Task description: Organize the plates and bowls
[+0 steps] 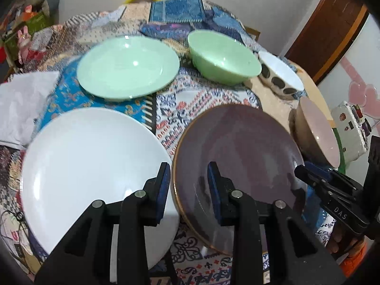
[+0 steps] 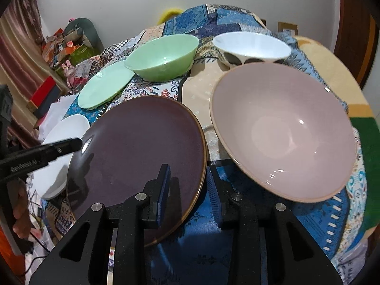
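The purple plate (image 1: 239,166) lies on the patchwork-covered surface (image 1: 171,109), between the white plate (image 1: 90,166) and the pink bowl (image 2: 285,130). The left gripper (image 1: 188,187) hovers with its jaws slightly apart over the gap between the white and purple plates, pinching nothing. The right gripper (image 2: 187,190) straddles the purple plate's rim, jaws slightly apart, not pressing it. Farther back sit a green plate (image 1: 128,68), a green bowl (image 1: 223,57) and a spotted white bowl (image 1: 280,76).

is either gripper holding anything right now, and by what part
Nothing is gripped: the left gripper and right gripper straddle opposite rims of the purple plate, fingers not pressing it.
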`<control>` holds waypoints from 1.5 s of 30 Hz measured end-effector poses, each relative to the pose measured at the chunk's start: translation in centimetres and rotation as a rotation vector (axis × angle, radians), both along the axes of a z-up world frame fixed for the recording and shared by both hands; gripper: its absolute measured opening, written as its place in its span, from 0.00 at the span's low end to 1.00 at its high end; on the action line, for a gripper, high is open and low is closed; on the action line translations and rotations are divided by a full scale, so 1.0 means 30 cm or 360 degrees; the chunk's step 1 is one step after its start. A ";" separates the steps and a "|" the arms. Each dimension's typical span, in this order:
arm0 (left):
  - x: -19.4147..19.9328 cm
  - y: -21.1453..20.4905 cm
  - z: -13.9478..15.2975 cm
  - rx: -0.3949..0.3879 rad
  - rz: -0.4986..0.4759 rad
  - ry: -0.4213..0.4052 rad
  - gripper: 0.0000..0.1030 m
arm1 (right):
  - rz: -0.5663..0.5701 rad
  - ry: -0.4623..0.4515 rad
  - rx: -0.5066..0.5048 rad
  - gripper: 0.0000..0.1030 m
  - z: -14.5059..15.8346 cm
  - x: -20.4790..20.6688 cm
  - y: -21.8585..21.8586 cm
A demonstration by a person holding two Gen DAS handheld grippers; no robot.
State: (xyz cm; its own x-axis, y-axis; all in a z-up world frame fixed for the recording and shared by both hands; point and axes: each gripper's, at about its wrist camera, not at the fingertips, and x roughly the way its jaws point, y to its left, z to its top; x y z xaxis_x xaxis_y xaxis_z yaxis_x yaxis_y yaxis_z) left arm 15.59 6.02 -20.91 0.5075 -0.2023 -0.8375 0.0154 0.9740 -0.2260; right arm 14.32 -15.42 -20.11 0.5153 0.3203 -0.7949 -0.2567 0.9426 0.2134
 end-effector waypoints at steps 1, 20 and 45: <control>-0.008 0.000 0.015 0.0016 0.0000 -0.0021 0.30 | 0.0001 -0.0008 0.0010 0.29 0.009 -0.006 -0.003; -0.195 0.240 0.198 0.0209 0.0239 -0.0246 0.66 | 0.0226 -0.0223 0.0036 0.55 0.168 -0.003 0.216; -0.258 0.559 -0.054 0.0075 0.0488 0.0031 0.66 | 0.0697 -0.0059 -0.0165 0.48 0.025 0.186 0.632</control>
State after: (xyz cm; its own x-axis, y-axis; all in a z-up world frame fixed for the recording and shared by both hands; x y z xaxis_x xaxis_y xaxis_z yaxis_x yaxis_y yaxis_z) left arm 7.84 22.78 -22.52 0.5226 -0.0031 -0.8526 -0.2844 0.9421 -0.1777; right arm 19.90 3.55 -19.37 0.3775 0.4343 -0.8178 -0.6417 0.7595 0.1070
